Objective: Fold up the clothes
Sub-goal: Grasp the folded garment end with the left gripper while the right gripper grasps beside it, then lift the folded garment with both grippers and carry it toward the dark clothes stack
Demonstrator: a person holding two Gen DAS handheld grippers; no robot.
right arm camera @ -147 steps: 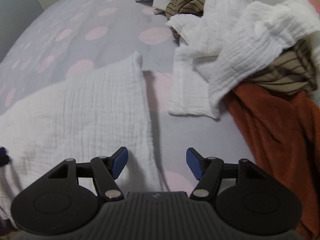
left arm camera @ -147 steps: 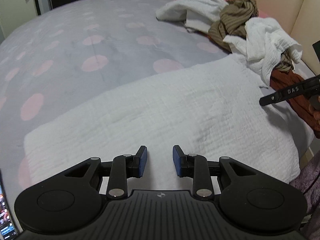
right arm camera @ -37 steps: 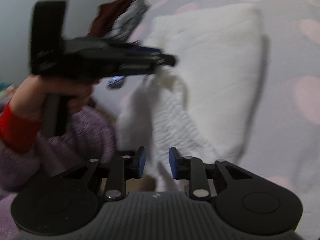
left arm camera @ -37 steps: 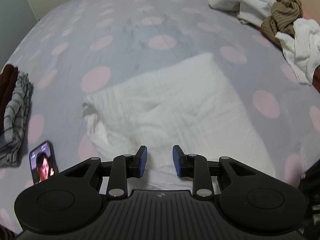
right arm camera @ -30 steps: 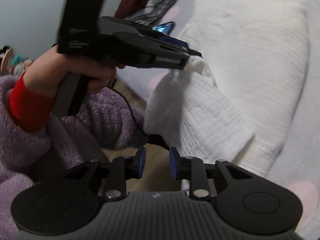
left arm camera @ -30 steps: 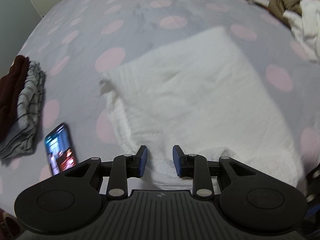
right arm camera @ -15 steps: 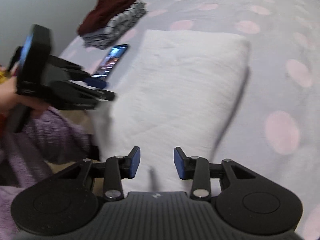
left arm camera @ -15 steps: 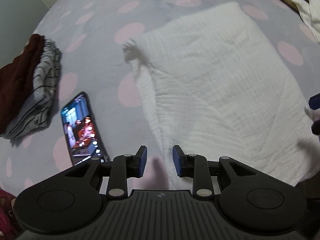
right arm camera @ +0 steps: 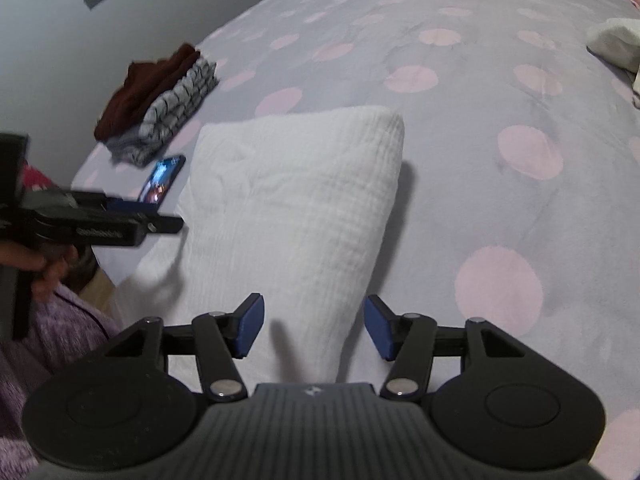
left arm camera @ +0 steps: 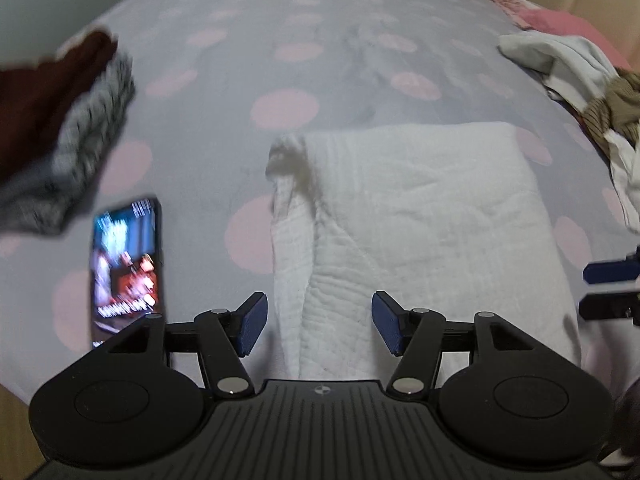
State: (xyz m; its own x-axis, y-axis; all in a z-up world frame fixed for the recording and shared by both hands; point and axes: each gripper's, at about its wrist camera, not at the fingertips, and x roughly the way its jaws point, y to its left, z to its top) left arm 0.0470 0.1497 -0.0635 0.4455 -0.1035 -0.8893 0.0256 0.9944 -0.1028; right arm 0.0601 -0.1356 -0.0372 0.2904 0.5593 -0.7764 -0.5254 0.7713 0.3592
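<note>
The left gripper (left arm camera: 316, 328) is opening, nothing pinched: a second ago its blue pads clamped the white crinkled-cotton cloth (left arm camera: 420, 216), which now lies released on the grey pink-dotted bed (left arm camera: 288, 40), just right of the lit phone (left arm camera: 126, 264). The right gripper (right arm camera: 312, 328) is likewise opening, empty, above the cloth's near edge. This fold looks laid. The cloth is a thick rectangle, its left edge rumpled with a loose strip showing.
</note>
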